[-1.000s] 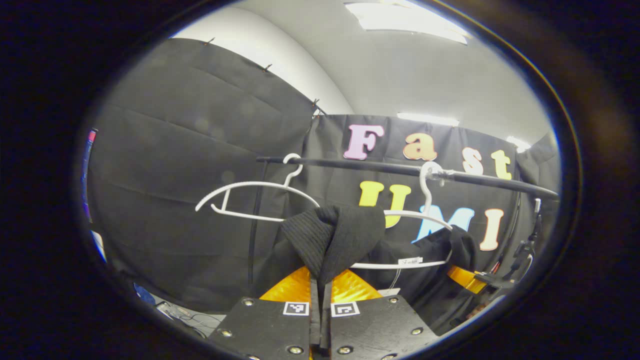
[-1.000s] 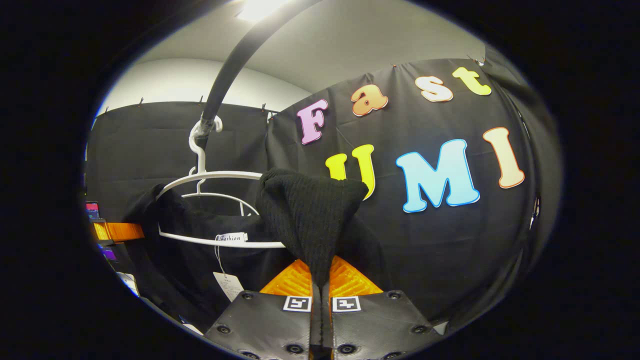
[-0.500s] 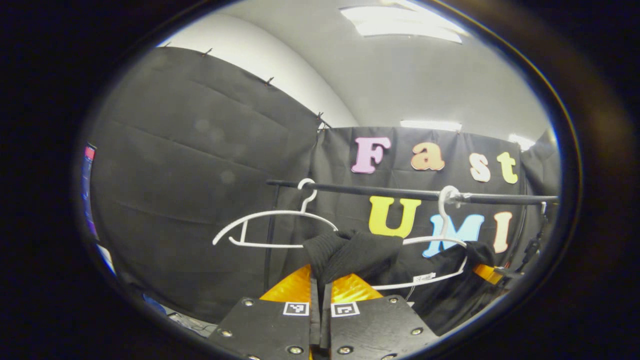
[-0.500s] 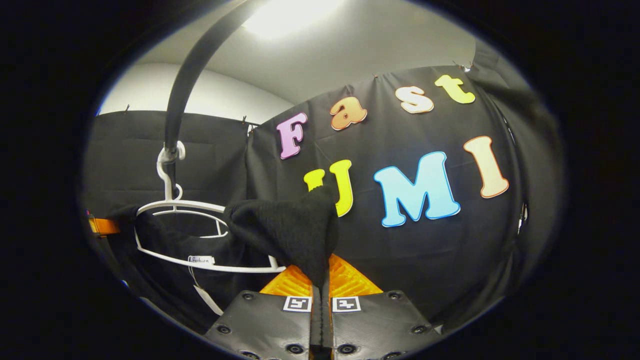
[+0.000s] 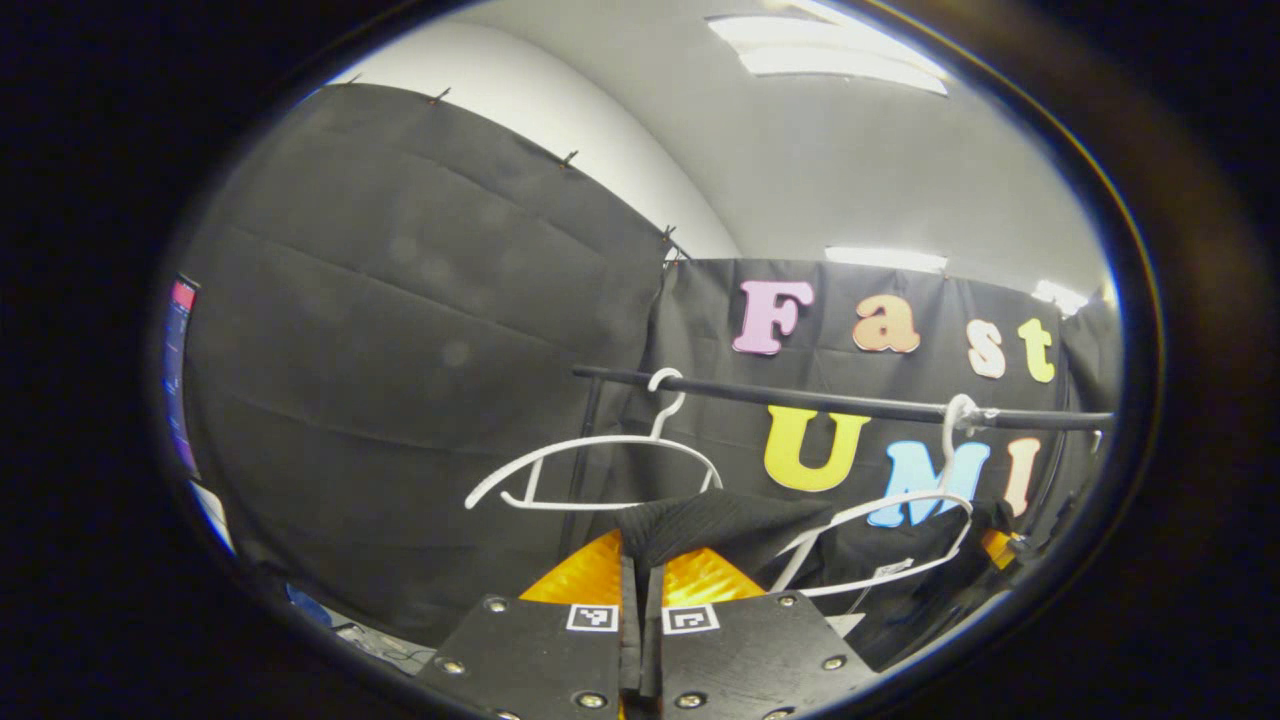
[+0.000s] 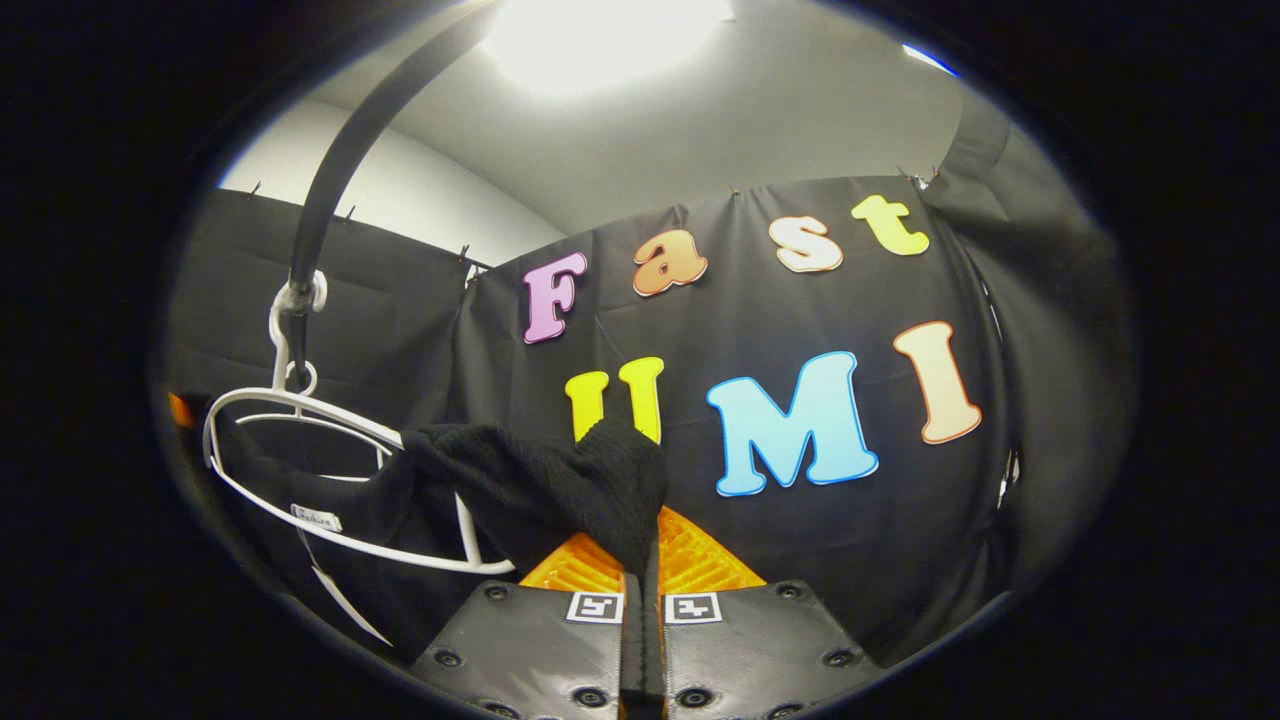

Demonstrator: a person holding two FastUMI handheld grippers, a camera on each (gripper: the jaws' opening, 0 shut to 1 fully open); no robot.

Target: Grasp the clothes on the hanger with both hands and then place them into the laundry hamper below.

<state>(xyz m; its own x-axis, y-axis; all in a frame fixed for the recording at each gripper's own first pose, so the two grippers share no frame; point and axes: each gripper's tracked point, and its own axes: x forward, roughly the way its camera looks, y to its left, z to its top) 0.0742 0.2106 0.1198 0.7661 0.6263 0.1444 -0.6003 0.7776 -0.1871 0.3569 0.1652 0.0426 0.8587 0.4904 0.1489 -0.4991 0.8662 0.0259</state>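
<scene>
- Left gripper view: the left gripper (image 5: 640, 575) has its two fingers drawn together on a fold of the black knit garment (image 5: 715, 520), which spreads flat just above the fingertips and runs right toward a white hanger (image 5: 880, 545).
- That hanger tilts on the black rail (image 5: 800, 400), its hook near the rail's right end; the garment's far end bunches dark over its right shoulder, at the picture's edge, where detail is hard to make out.
- A small white label (image 5: 893, 567) shows on the hanger's lower bar; its print is too small to tell.
- A second hanger (image 5: 600, 470), bare, hangs farther left on the same rail.
- The garment below the hanger merges with the black wall cloth, so its lower outline cannot be traced.

- Right gripper view: the right gripper (image 6: 643, 580) is clamped on another bunch of the garment (image 6: 590, 485), ribbed black knit rising in a peak above the fingertips and stretching left to the hanger (image 6: 330, 480).
- The hanger leans sharply, its hook caught on the rail (image 6: 340, 170), which curves up toward a bright ceiling light (image 6: 600, 35) that washes out its upper end.
- Cloth drapes across the hanger's frame, hiding part of its right arm; a white tag (image 6: 315, 518) sits on the lower bar, unreadable.
</scene>
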